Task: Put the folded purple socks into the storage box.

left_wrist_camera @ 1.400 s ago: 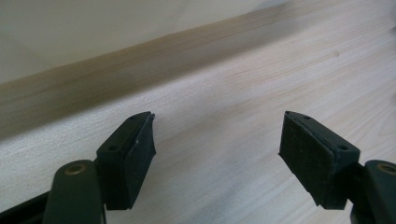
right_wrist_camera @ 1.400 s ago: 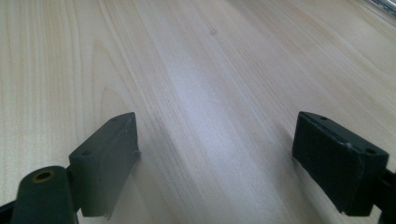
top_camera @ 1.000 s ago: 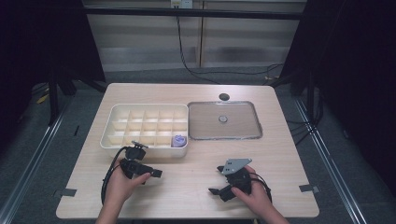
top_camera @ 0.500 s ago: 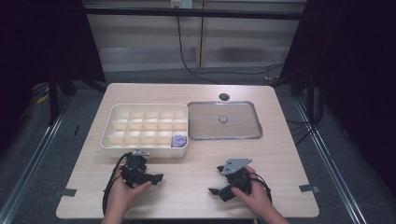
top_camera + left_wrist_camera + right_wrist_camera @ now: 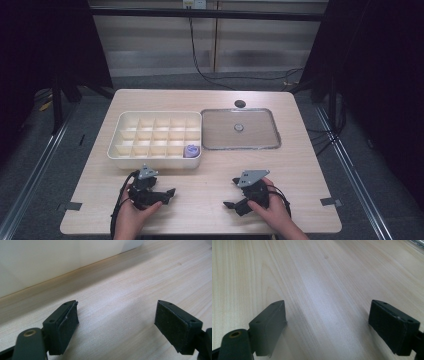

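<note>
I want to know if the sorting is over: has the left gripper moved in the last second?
Yes. The left gripper has pulled back toward the person, away from the white compartment tray, and now sits low over the bare table.

- On the desk point(image 5: 300, 165), a compartment box point(image 5: 125, 135) lies left of centre, with a flat tray point(image 5: 215, 140) just beside it on the right.
- A small object point(image 5: 191, 150) sits in the box's front right compartment.
- A small round piece point(image 5: 239, 127) lies in the tray.
- A round hole point(image 5: 240, 104) is behind the tray.
- The left hand-held gripper point(image 5: 162, 196) rests before the box.
- The right hand-held gripper point(image 5: 234, 206) rests before the tray, well apart from the left.
</note>
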A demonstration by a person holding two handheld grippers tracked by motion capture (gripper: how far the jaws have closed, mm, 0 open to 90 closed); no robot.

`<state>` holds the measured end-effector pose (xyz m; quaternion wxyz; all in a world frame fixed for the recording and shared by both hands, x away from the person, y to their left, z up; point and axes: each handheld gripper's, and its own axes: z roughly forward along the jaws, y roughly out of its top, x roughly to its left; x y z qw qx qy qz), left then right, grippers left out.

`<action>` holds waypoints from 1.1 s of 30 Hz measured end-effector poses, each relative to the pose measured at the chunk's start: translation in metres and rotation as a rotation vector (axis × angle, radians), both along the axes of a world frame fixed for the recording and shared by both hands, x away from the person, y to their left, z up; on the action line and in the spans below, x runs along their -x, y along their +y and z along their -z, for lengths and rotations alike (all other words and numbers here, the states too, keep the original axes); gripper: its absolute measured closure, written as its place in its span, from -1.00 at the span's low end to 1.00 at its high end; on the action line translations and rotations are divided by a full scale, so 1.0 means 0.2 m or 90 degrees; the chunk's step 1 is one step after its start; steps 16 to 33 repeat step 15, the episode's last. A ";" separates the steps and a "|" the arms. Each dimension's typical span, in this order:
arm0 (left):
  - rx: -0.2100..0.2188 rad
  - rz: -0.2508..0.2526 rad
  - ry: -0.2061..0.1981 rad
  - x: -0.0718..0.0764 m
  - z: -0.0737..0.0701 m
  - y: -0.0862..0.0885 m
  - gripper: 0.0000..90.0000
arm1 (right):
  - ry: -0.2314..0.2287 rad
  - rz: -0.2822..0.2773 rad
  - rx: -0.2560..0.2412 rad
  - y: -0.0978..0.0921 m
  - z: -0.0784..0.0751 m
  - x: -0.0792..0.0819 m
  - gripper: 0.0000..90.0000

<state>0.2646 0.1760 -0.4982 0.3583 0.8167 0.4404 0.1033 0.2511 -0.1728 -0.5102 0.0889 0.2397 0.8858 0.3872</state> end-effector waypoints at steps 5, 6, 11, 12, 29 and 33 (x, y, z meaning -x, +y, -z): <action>0.002 -0.003 -0.022 0.02 0.01 0.00 -0.59 | 0.000 0.000 -0.001 0.00 0.00 0.00 -0.69; -0.007 0.008 -0.031 0.02 0.02 0.00 -0.60 | 0.002 -0.001 -0.001 0.00 0.00 0.00 -0.69; -0.009 0.013 -0.043 0.03 0.03 -0.01 -0.64 | 0.001 0.000 0.000 0.00 0.00 0.00 -0.69; -0.005 0.013 -0.042 0.03 0.03 -0.01 -0.64 | 0.001 0.000 0.000 0.00 0.00 0.00 -0.69; 0.000 0.010 -0.045 0.03 0.03 0.00 -0.64 | 0.001 0.000 0.000 0.00 0.00 0.00 -0.69; 0.000 0.010 -0.045 0.03 0.03 0.00 -0.64 | 0.001 0.000 0.000 0.00 0.00 0.00 -0.69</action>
